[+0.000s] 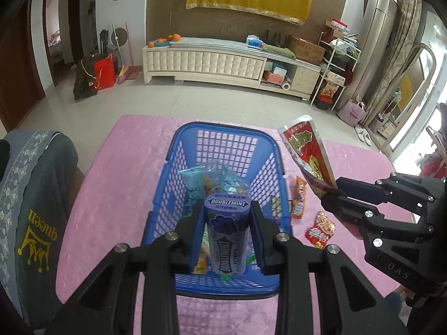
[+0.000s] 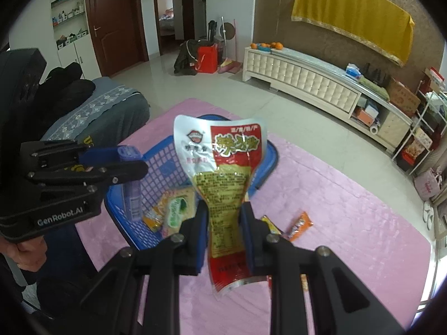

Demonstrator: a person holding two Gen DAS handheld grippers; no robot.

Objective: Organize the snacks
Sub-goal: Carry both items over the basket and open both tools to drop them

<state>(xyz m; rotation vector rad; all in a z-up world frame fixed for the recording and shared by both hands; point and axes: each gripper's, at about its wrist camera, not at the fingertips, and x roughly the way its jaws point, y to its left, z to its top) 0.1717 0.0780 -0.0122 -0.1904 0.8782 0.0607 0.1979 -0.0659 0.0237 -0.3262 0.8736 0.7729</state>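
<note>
Left gripper (image 1: 227,217): we saw its jaws closed narrowly on a purple cylindrical Doublemint gum canister (image 1: 227,237), held above the blue plastic lattice basket (image 1: 268,150).
Right gripper (image 2: 225,223): we found it clamped tight on a red-and-white foil snack pouch (image 2: 220,167), which stood up from the pads.
Basket: it sat on the pink quilted cloth (image 1: 117,167); we made out pale blue and yellow packets inside.
Loose snacks: an orange wrapped bar (image 1: 299,199) and a small red packet (image 1: 320,229) lay on the cloth at about three o'clock from the basket.
</note>
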